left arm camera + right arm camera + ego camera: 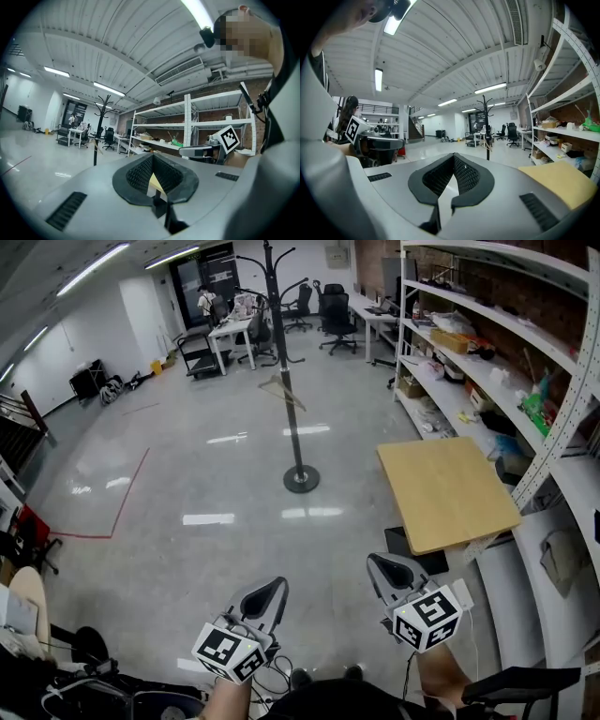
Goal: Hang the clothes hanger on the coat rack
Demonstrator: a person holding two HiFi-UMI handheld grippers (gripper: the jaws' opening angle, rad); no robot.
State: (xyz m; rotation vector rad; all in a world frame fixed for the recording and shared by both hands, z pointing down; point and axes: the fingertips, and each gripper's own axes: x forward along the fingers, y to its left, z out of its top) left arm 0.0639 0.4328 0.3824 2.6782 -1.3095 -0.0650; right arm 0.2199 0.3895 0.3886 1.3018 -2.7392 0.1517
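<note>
The clothes hanger [282, 392], pale and thin, hangs tilted about halfway up the pole of the black coat rack [288, 343]. It is well apart from both grippers and neither touches it. In the head view it sits far ahead across the shiny floor [187, 474], almost straight beyond the left gripper [272, 589] and ahead and to the left of the right gripper [380, 568].

In the left gripper view the hanger [97, 147] is a small tan sliver on the rack [101, 117], far off and to the left of that gripper's jaws. In the right gripper view the hanger [489, 145] and rack [486, 122] stand far beyond the jaws and a little to their right.

The left gripper [153, 161] has its ribbed jaws closed, tips meeting, with nothing between them; only a bit of yellow surface shows through the hollow behind the tips. The right gripper [453, 161] is likewise closed and holds nothing. Both are held low and close to the person, side by side but apart, each with its marker cube [230, 652] nearest the body.

Ahead and to the right of the right gripper is a light wooden table [445, 491], nearer than the rack. Beyond it, metal shelving [487, 362] with assorted items runs along the right side. Far behind the rack are desks and office chairs [333, 315].
</note>
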